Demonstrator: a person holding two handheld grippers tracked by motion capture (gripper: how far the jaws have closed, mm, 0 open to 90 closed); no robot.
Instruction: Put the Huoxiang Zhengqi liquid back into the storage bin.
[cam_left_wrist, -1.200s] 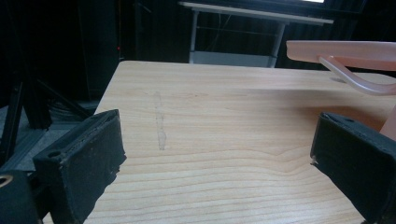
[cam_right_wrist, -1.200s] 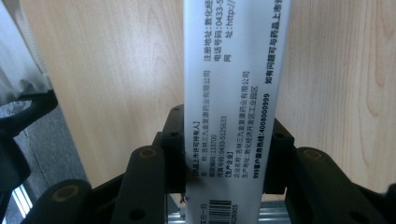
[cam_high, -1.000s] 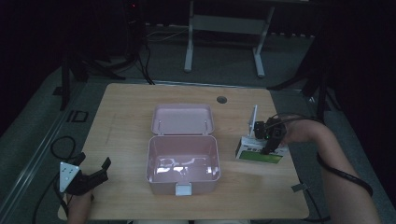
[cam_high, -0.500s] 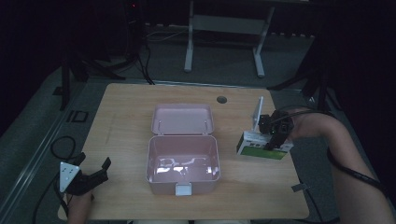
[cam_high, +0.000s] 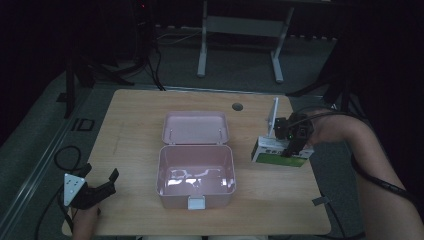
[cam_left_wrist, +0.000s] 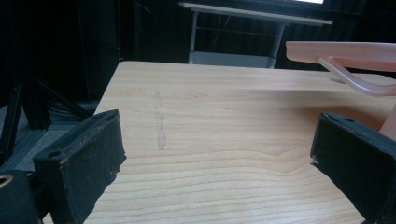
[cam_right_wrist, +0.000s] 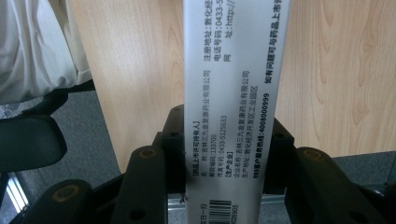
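My right gripper had lifted the medicine box off the table, jaws clamped on it — pink case open leftward; left gripper idled wide, empty.

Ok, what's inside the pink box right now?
The pink box stands open, lid tilted back. From the high view its bottom shows bare, with glare patches and no item inside. The near wall hides a strip of floor behind it.

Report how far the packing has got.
Done: the pink box stands open on the table, nothing visible inside. In hand: the right gripper is shut on the carton, beside the pink box. Left, probably: putting the carton in. The left gripper is open.
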